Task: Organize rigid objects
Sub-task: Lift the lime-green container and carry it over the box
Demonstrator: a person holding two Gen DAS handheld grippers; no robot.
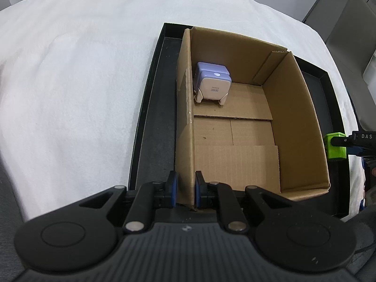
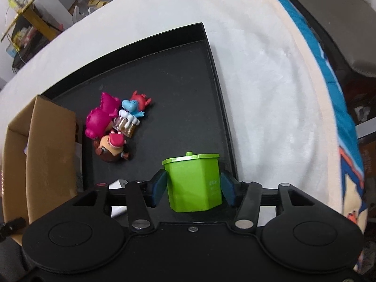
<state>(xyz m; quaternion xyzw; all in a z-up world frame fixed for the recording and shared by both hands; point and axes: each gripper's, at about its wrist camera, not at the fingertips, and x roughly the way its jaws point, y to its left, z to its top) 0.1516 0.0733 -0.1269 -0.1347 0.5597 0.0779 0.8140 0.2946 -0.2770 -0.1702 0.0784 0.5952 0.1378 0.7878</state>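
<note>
The left claw [image 1: 186, 189] is pinched narrow on the near end of the left wall of a cardboard box [image 1: 298, 122], one blue pad on each face of the wall. The box stands open-topped in a black tray [image 1: 152, 117] on a white cloth [image 1: 70, 82]. Ahead of this claw, in the far left corner of the box floor, a small lilac-and-white gadget [image 1: 211, 83] stands against the same wall; the rest of the floor is bare cardboard. Far to the right of the left claw, past the box's right wall, a green bin [image 1: 334, 146] shows with the tip of the other tool at it. In the right wrist view, the right claw [image 2: 193, 186] has that bin [image 2: 195, 183] between its pads, upright with its lid on, near the tray's right rim [image 2: 223, 108]; the left pad looks to be touching the bin, while whether the right pad touches it I cannot tell. Ahead and to the left of the right claw, a cluster of small toys [image 2: 115, 124] lies on the tray floor, pink, blue, red and brown figures touching one another, just beside the box's outer wall.
</note>
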